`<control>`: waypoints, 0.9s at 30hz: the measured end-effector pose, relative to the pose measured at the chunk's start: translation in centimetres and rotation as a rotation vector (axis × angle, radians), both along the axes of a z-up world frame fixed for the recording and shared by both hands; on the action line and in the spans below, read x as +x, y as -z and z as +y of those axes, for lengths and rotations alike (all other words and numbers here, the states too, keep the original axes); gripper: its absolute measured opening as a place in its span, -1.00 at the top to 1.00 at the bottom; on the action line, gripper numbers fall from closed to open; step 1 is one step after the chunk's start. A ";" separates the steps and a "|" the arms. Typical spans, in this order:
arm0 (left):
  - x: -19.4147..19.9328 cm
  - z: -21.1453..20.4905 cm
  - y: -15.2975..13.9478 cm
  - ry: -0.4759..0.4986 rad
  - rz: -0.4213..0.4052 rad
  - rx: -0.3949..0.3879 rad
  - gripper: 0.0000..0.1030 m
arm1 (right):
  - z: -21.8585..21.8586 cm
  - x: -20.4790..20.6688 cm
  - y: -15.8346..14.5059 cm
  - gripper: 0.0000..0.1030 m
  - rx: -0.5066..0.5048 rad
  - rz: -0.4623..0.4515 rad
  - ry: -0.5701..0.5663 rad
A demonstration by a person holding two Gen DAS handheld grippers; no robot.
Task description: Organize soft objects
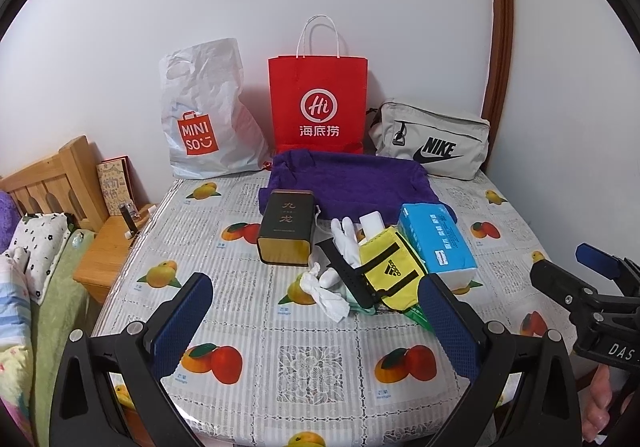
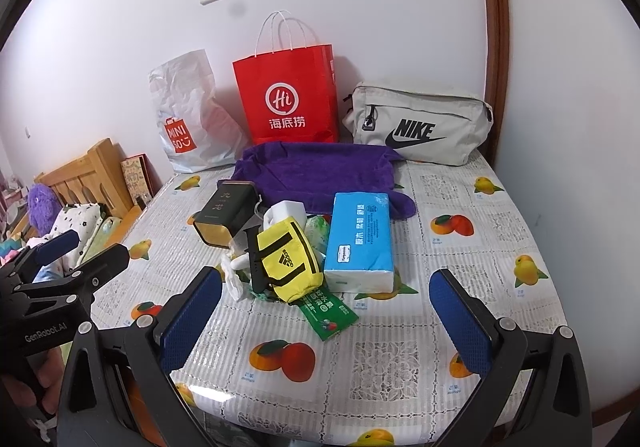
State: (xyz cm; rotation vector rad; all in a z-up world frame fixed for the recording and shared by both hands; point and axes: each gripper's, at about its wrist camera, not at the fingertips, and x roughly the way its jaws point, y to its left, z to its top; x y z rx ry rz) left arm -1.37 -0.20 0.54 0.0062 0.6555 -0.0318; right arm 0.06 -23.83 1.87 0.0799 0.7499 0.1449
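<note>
A pile lies mid-table: a yellow Adidas pouch (image 1: 390,271) (image 2: 289,261), a blue tissue pack (image 1: 438,243) (image 2: 358,241), white gloves (image 1: 346,243), crumpled tissue (image 1: 326,295), a black watch strap (image 1: 346,273) (image 2: 254,261), a dark tea tin (image 1: 286,227) (image 2: 226,217), a green sachet (image 2: 326,313). A purple towel (image 1: 348,179) (image 2: 316,171) lies behind. My left gripper (image 1: 316,321) is open and empty, hovering before the pile. My right gripper (image 2: 326,321) is open and empty, also before the pile.
At the wall stand a white Miniso bag (image 1: 204,115) (image 2: 188,115), a red paper bag (image 1: 318,103) (image 2: 290,95) and a grey Nike bag (image 1: 432,141) (image 2: 418,125). A wooden bed and nightstand (image 1: 108,251) are left of the table (image 1: 312,371).
</note>
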 end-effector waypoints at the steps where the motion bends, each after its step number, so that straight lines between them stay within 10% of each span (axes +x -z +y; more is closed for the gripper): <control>1: 0.0 0.1 0.1 -0.004 -0.003 0.003 -1.00 | 0.0 0.1 0.1 -0.99 0.001 0.002 -0.001; 27: 7.9 3.5 11.4 -0.063 0.214 0.000 -1.00 | 2.6 8.7 10.4 -0.83 -0.009 0.150 -0.118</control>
